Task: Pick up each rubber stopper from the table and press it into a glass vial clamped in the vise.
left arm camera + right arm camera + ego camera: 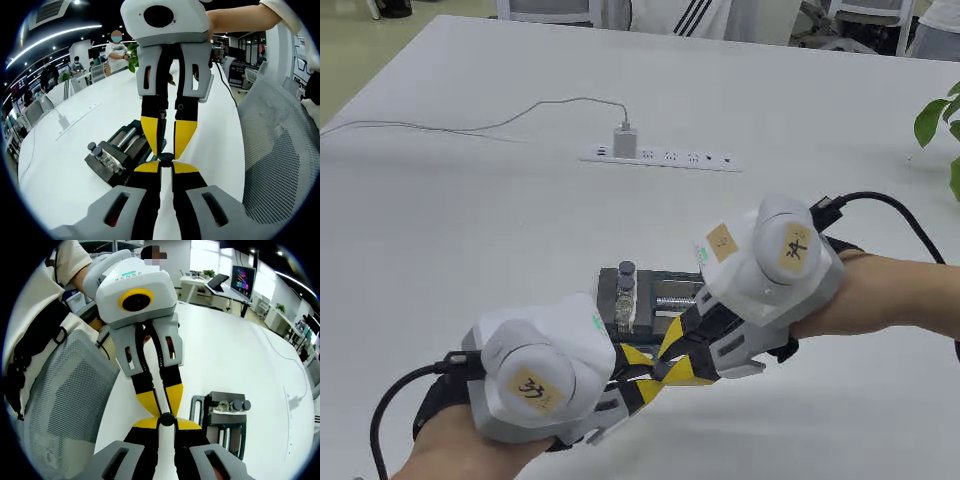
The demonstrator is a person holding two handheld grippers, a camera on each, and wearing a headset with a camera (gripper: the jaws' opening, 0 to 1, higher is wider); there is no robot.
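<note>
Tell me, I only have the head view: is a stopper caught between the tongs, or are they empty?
Observer: Yes: a small black rubber stopper sits where the tongs of the left gripper and right gripper meet tip to tip; which pair grips it I cannot tell.
Operator: Anything nearby to bump?
Observer: A mesh chair back stands past the table edge beside them.
Operator: A free vial?
Observer: In the vise, a clear vial beside the dark-topped vial looks open, though blurred.

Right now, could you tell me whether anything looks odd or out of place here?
One thing: the left gripper and right gripper meet tip to tip, both apparently pinching one rubber stopper beside the vise. The vials stand upright; nothing spilled.
</note>
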